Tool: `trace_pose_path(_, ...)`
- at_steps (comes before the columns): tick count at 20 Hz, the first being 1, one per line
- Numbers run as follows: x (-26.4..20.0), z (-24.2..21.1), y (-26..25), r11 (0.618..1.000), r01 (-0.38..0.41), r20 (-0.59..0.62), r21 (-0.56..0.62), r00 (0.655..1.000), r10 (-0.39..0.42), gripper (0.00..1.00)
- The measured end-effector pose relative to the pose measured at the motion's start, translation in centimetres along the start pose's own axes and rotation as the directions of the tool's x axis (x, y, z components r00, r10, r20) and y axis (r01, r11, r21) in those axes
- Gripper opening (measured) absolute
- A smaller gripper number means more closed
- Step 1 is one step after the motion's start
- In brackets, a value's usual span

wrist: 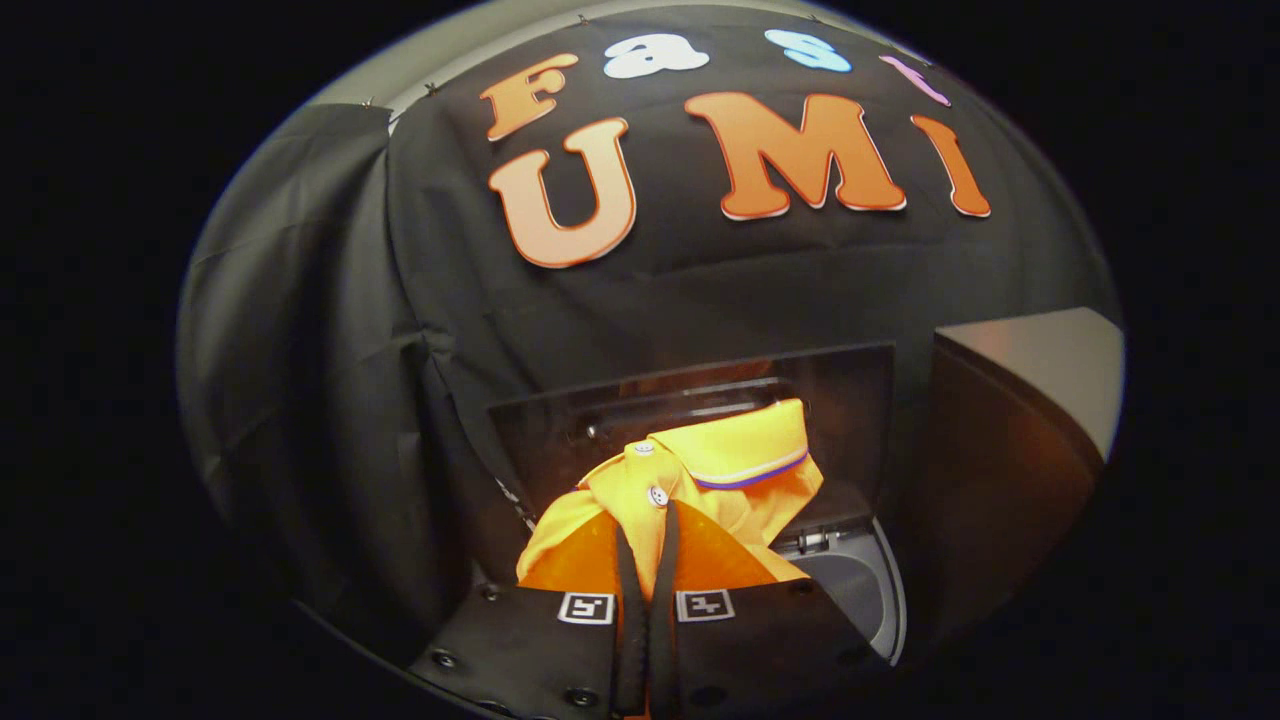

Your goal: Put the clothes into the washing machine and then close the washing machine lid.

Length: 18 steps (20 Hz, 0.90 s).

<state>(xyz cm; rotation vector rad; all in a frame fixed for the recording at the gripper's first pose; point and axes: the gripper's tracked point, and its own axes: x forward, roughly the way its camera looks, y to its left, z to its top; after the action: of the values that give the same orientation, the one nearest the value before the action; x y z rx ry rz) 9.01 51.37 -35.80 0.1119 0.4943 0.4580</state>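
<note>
One garment, the orange polo shirt [690, 480], is in your tool [648, 520], whose fingers are pinched together on a fold of the cloth just below the collar. It hangs ahead of the fingers, above the washing machine opening [850, 580], whose grey rim shows below and to the right. Judging by this, the shirt is not yet inside, and the raised lid [700, 400] behind it still needs closing.

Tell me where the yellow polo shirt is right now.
In the gripper view, the yellow polo shirt hangs pinched between the closed jaws of the gripper, in front of the washing machine's raised lid and above its opening.
</note>
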Motion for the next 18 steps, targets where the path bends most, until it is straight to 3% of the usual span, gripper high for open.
trace_pose_path(3,2.7,-5.9,-1.1,0.998,0.03,-0.12,0.047,0.992,-0.024,0.09)
trace_pose_path(10,7.4,-13.3,-3.4,0.994,0.112,-0.298,0.02,0.949,-0.101,0.09)
trace_pose_path(18,9.1,-20.7,-5.4,0.972,0.222,-0.524,0.082,0.839,-0.147,0.09)
